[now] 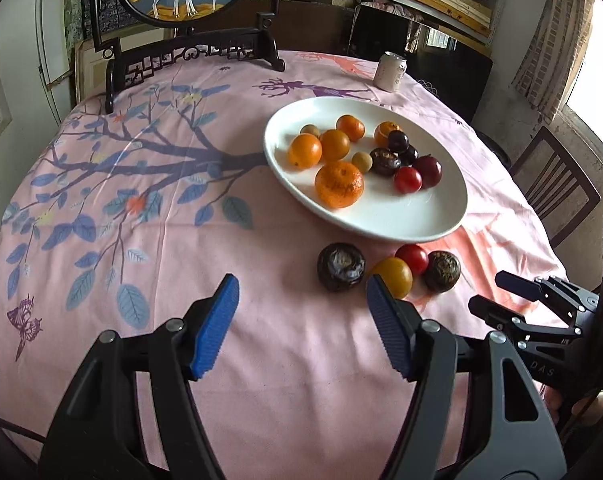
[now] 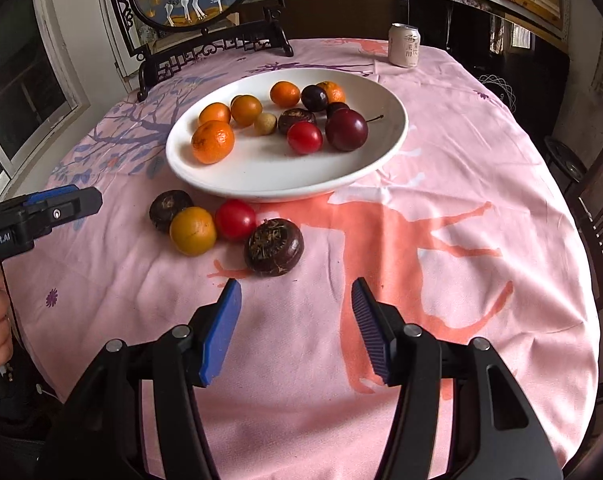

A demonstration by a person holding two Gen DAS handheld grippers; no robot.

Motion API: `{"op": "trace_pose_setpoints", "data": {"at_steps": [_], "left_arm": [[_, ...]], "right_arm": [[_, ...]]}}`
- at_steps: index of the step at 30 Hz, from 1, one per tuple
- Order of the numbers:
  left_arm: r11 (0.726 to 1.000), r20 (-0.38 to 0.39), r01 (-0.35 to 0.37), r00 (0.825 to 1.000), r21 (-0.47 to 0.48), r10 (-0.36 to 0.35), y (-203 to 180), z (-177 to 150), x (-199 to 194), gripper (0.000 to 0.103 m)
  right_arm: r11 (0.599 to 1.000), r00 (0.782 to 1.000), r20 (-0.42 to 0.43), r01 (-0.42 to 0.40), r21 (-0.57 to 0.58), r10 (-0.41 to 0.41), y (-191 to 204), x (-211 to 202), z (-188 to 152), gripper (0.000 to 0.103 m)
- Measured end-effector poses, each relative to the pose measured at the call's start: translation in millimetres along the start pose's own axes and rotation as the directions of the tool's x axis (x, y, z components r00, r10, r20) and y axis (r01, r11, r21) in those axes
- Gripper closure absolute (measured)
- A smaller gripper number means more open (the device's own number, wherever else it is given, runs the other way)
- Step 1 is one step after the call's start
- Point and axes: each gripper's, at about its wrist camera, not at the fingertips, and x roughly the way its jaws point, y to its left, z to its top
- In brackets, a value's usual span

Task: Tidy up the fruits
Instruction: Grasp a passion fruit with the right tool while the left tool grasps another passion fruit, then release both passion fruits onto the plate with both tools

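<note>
four fruits sit on the pink cloth [image 2: 481, 200] just in front of the white plate [image 2: 389, 136], most others already on it. right tongs [image 2: 295, 320] are spread with nothing in them, and the dark round fruit [image 2: 274, 247] lies just ahead, a bit left of centre, so that hand's nearer. left tongs [image 1: 301, 312] are spread and empty too, with the other dark fruit [image 1: 340, 267] ahead and the yellow one [image 1: 393, 277] by the right pad. they're round, no long axis to worry about. plenty of open cloth nearby, and the plate rim is close behind.
</note>
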Motion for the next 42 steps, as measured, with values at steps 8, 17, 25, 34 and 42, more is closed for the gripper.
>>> {"op": "trace_pose_setpoints", "data": {"at_steps": [8,17,25,34,42], "left_arm": [[0.999,-0.048,-0.027,0.998,0.016,0.028,6.3,-19.6,8.0,0.035],[0.996,-0.120,-0.035,0.992,0.077,0.044,-11.6,-8.6,47.2,0.034],[0.988,-0.163,-0.063,0.983,0.140,0.086,-36.4,3.8,80.2,0.034],[0.992,-0.132,-0.041,0.990,0.116,0.056,-45.7,9.6,77.4,0.064],[0.995,-0.058,0.013,0.998,0.094,-0.008,-44.6,4.1,31.3,0.064]], "right_arm": [[0.999,0.999,-0.047,0.027,-0.033,-0.029,7.5,42.1,13.7,0.045],[0.995,0.999,-0.028,0.041,-0.093,-0.043,20.9,34.3,14.5,0.061],[0.999,1.000,-0.002,0.017,-0.031,-0.017,-1.7,0.6,-9.3,0.061],[1.000,0.999,0.032,-0.004,0.010,0.004,-9.6,-13.7,-10.7,0.061],[1.000,0.999,0.044,-0.012,-0.002,0.012,-0.5,-16.1,-4.4,0.061]]}}
